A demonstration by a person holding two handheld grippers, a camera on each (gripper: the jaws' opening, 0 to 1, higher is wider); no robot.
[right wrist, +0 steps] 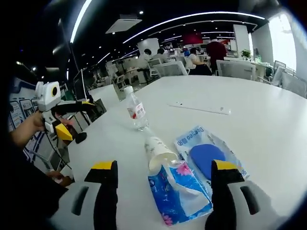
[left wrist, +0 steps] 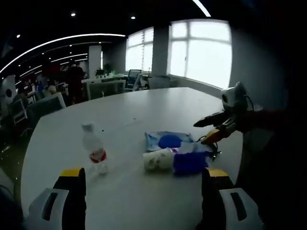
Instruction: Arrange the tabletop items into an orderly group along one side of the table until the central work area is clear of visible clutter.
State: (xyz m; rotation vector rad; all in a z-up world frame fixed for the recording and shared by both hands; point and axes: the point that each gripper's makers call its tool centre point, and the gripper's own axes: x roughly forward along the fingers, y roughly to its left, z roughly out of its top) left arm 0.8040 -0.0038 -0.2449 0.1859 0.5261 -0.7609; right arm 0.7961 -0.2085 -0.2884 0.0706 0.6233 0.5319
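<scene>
**A:** While both cameras faced the white worktop [left wrist: 158,108], where did the clutter sit?

**B:** Left gripper view: water bottle [left wrist: 95,149] stood upright, lower left of centre. Paper cup [left wrist: 157,161] lay on its side, centre-low, touching a blue tissue pack [left wrist: 190,163] on its right. Just behind them lay a clear bag with a blue round thing inside [left wrist: 169,140]. Bottle was well apart from that cluster.

**A:** Right gripper view agreed?

**B:** Yes. Bottle [right wrist: 135,112] was upper centre-left, cup [right wrist: 158,152] at centre with its mouth toward the lower right, tissue pack [right wrist: 180,191] at bottom centre, bag [right wrist: 208,154] to the right of the cup. Cup touched the pack; the bag overlapped the pack's edge.

**A:** Left hand-held gripper?

**B:** Left hand-held gripper [left wrist: 142,179]: jaws spread wide at the bottom of its own frame, nothing between them. In the right gripper view it [right wrist: 79,106] showed at the left edge in a person's hand [right wrist: 29,125], off the worktop's rim.

**A:** Right one?

**B:** Right hand-held gripper [right wrist: 164,172]: jaws wide apart too, holding nothing; cup and pack appeared between them, no contact visible. From the left gripper view it [left wrist: 209,129] sat at the right, above the pack, tips parted.

**A:** Background?

**B:** Office chairs [left wrist: 41,106] and people [right wrist: 216,48] were far behind.
</scene>
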